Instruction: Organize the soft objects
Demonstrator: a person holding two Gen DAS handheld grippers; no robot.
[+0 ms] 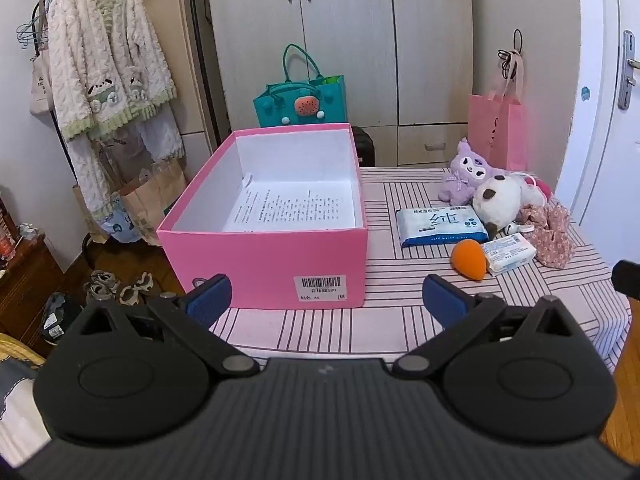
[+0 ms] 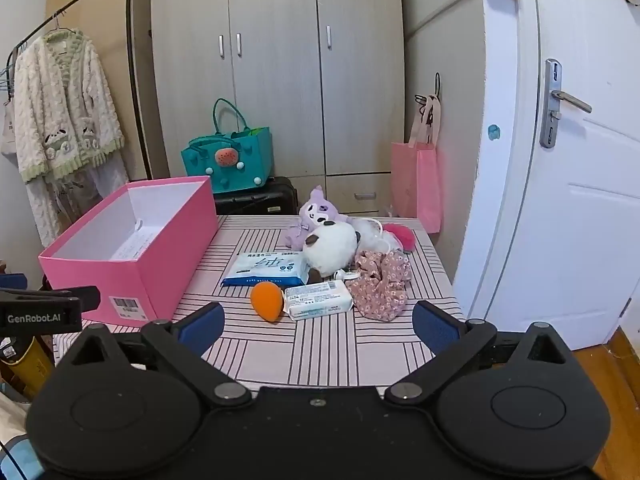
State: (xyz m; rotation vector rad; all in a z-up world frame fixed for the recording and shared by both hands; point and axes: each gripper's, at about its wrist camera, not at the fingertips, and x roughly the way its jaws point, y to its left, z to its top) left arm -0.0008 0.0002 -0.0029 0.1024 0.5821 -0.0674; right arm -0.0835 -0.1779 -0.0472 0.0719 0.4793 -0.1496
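An open pink box [image 1: 264, 264] [image 2: 132, 276] with a printed sheet inside stands on the left of the striped table [image 1: 400, 320] [image 2: 320, 352]. To its right lie a purple plush [image 1: 468, 172] [image 2: 316, 214], a white plush [image 1: 498, 200] [image 2: 332, 250], a floral cloth [image 1: 554, 236] [image 2: 380, 282], a blue wipes pack [image 1: 440, 226] [image 2: 266, 268], a small white tissue pack [image 1: 508, 254] [image 2: 320, 300] and an orange sponge [image 1: 469, 261] [image 2: 267, 300]. My left gripper [image 1: 326, 300] hangs open before the box's front wall. My right gripper [image 2: 320, 330] is open, short of the sponge.
A teal bag [image 1: 300, 100] [image 2: 228, 162] stands behind the box, a pink bag [image 1: 498, 128] [image 2: 416, 184] hangs at the back right. Wardrobe doors [image 2: 280, 80] fill the back. A clothes rack with a fluffy robe [image 1: 108, 68] is at left, a white door [image 2: 560, 180] at right.
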